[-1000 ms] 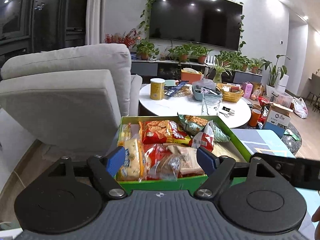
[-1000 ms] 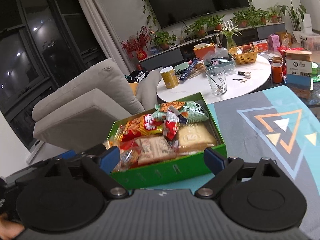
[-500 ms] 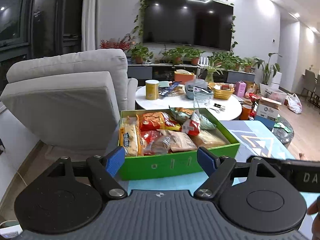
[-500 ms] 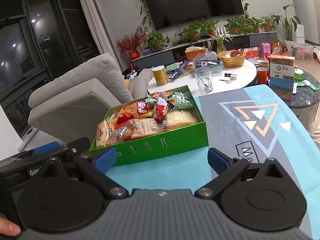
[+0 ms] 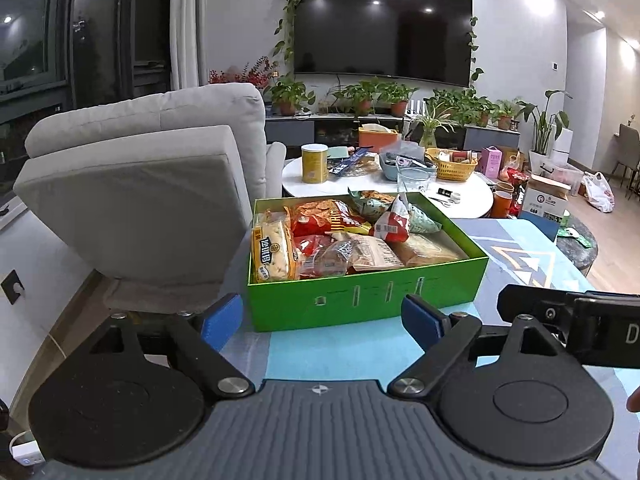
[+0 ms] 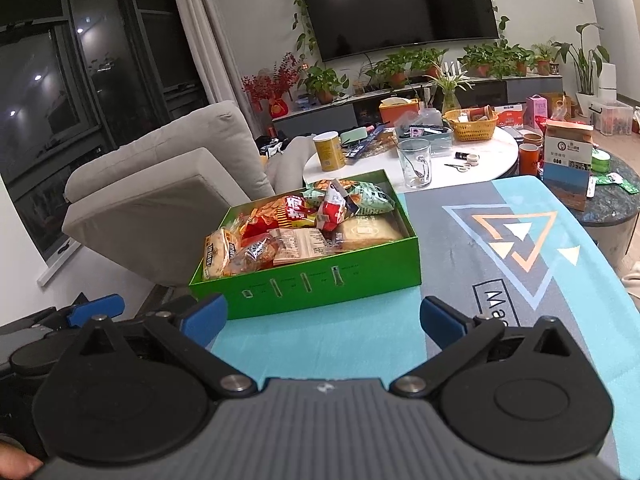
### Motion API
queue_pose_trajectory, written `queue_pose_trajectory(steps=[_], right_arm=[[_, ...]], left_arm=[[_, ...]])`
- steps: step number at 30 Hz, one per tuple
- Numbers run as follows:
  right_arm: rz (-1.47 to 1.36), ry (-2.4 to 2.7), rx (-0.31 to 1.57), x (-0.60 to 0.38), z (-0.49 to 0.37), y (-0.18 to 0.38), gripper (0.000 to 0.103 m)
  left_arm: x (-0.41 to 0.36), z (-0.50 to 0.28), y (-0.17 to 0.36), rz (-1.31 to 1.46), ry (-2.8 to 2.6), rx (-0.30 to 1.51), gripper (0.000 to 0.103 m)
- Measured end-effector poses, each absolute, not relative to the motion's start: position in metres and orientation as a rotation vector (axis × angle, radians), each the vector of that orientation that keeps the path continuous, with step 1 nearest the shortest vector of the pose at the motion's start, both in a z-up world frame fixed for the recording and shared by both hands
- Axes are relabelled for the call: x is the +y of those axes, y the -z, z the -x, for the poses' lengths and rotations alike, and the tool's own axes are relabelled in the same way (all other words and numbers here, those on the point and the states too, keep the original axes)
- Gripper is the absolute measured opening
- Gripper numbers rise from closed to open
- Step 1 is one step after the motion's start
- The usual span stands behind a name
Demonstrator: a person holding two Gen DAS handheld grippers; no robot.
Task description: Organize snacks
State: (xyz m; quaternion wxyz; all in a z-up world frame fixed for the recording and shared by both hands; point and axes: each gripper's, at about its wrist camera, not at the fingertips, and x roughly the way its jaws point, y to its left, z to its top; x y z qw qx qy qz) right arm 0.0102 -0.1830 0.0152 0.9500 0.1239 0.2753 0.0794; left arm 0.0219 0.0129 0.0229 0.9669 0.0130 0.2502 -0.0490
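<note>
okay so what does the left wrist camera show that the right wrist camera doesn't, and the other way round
Only the left wrist view shows the right gripper's black body at its right edge, and a white plastic bag on the floor far right.

Only the right wrist view shows the whole triangle pattern on the mat and the left gripper's blue pad at lower left.

Both show the green box packed with snack packets, the grey armchair, the round white table and the television.

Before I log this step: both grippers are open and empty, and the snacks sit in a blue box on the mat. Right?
Not quite: the box is green, as the right wrist view shows. The snacks do sit in it, and the left gripper and right gripper are open and empty.
</note>
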Motion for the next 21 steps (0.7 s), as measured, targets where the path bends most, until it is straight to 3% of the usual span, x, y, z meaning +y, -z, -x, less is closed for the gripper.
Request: queue_pose_trajectory(steps=[21], right_arm=[[-0.255, -0.162, 0.593, -0.179, -0.008, -0.004, 0.077]], left_arm=[[0.015, -0.021, -0.015, -0.022, 0.084, 0.53, 0.086]])
